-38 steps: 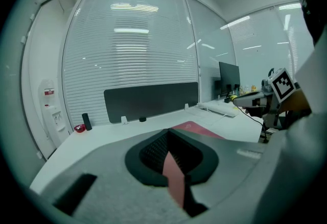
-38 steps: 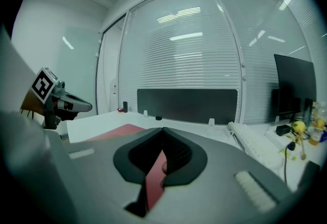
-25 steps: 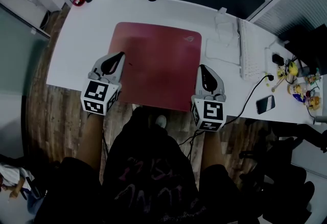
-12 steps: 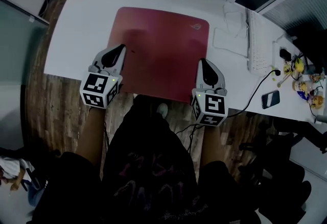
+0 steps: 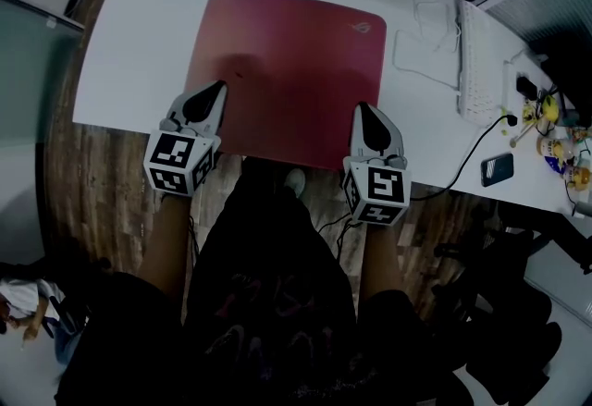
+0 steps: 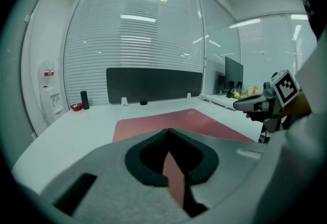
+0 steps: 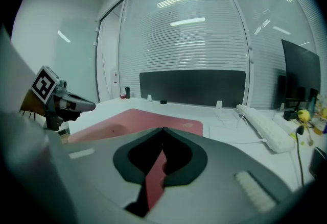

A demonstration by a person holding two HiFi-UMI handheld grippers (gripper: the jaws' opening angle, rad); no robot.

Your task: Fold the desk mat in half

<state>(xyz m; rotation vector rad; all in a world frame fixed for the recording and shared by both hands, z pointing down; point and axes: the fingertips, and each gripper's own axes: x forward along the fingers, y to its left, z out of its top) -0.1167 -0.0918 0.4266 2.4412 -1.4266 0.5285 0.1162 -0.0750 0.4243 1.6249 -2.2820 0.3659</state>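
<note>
Desk mat [image 5: 287,71] lay flat on bench [image 5: 129,53], likely thin, floppy, light; best grabbed at near corners, where left gripper [image 5: 215,92] and right gripper [image 5: 361,110] hovered clenched, empty.

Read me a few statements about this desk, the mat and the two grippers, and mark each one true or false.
1. The desk mat lies flat and unfolded on the white desk. True.
2. The mat is blue. False: it is red.
3. The left gripper and the right gripper both have their jaws together. True.
4. The keyboard sits to the left of the mat in the head view. False: it lies to the mat's right.
</note>
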